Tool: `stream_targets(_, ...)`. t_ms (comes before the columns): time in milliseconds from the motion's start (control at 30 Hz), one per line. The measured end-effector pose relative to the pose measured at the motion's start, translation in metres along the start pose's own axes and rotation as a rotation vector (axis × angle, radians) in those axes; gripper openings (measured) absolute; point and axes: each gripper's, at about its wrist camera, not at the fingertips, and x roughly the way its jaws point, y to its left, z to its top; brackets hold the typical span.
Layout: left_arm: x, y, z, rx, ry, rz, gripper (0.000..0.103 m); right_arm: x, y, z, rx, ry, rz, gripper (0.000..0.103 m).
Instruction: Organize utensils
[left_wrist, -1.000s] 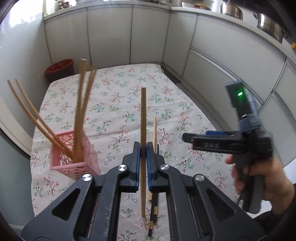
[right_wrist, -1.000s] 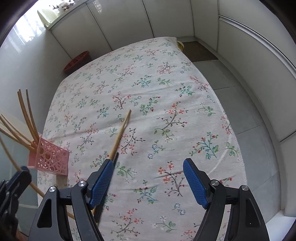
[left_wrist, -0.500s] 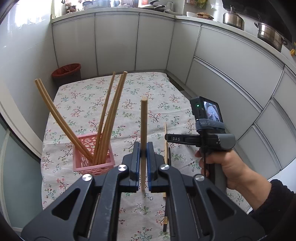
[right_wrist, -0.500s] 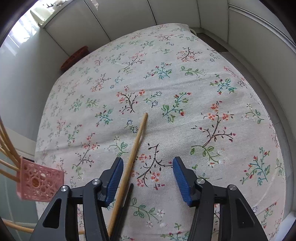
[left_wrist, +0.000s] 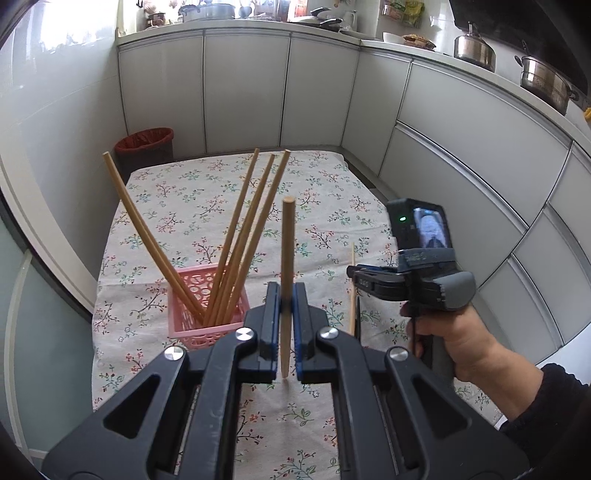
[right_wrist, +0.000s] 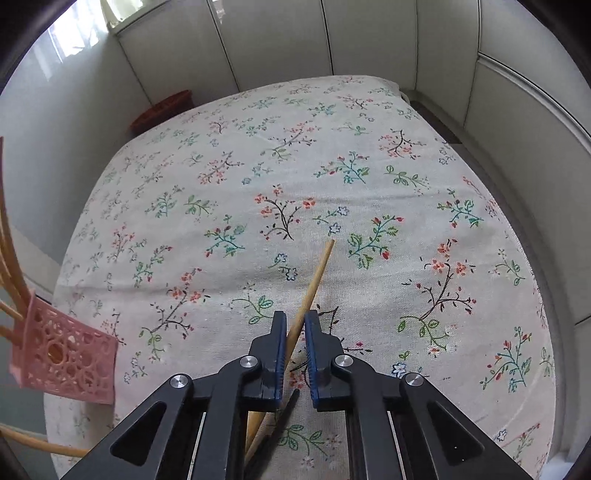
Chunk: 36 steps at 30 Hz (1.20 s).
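My left gripper is shut on a wooden chopstick that stands upright, just right of the pink basket. Several wooden chopsticks lean in that basket. My right gripper is low over the flowered tablecloth. Its jaws are closing, and both blue pads touch the wooden chopstick lying slantwise between them. A dark chopstick lies under that gripper's body. In the left wrist view the right gripper is held by a hand, with the lying chopstick at its tips. The basket shows at the right wrist view's left edge.
The table wears a flowered cloth and sits between pale cabinet fronts. A red bin stands beyond its far left corner. Pots are on the counter at the right. Floor runs along the table's right side.
The right gripper came down over the lying chopstick and its wide jaws closed onto it. The left gripper pulled back and rose a little with its chopstick, so the basket now sits lower in its view.
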Motion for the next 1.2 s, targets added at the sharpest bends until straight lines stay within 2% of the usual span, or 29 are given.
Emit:
stream_targets(300,-0.008,0.004,-0.001,-0.018,-0.027,0.004,0.007,-0.073,0.0,0.003,-0.032,-0.121,0.111,0.009)
stream_targets(500,-0.016,0.001,0.002,-0.017,-0.062,-0.008,0.007,-0.11,-0.011,0.002,0.025,-0.155,0.165,0.007)
stream_targets(600,-0.022,0.0,0.005,-0.017,-0.09,-0.01,0.007,-0.137,-0.008,0.001,0.014,-0.196,0.197,0.006)
stream_targets(1000,-0.066,0.007,0.016,-0.046,-0.292,0.004,0.007,-0.243,0.031,-0.007,-0.126,-0.463,0.239,0.006)
stream_targets(1200,-0.084,0.029,0.02,-0.111,-0.407,0.031,0.007,-0.267,0.046,-0.011,-0.162,-0.527,0.287,0.006)
